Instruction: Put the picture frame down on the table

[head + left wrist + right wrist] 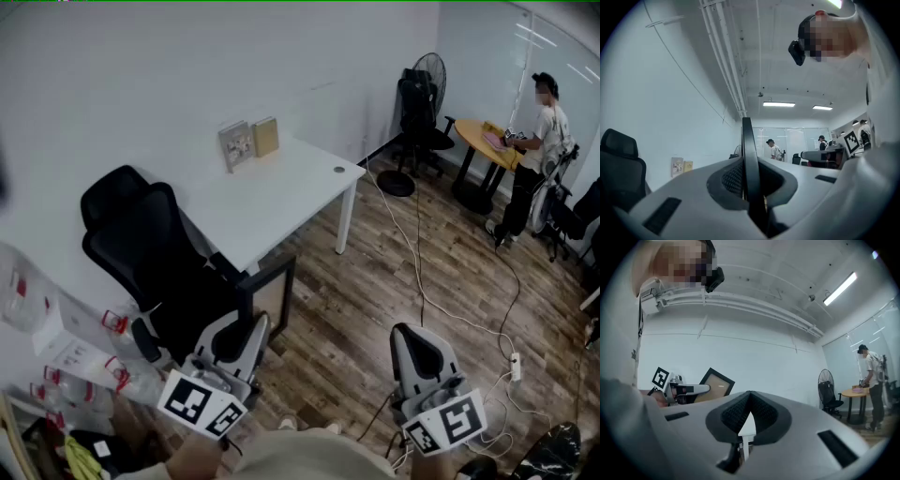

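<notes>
White table (281, 202) runs along the wall. Black office chair (141, 244) sits at its near-left edge. Wood floor (375, 281) lies off the front edge, with a white cable (417, 272) across it.

Picture frame (272, 292), dark border, is off the table, held up in the air just past the near corner, beside the chair. It looks tilted. Whether it brushes the table edge is hard to tell from the head view.

Left gripper (249, 328) is clamped on the frame. In the left gripper view the frame's thin dark edge (749, 154) stands upright between the 2 jaws. Right gripper (412, 337) is low at the right, over the floor and well apart from the table. Its jaws are pressed together with nothing in them.

2 small frames (249, 142) stand upright at the table's back edge against the wall. 1 small round item (338, 170) lies near the far-right corner.
</notes>
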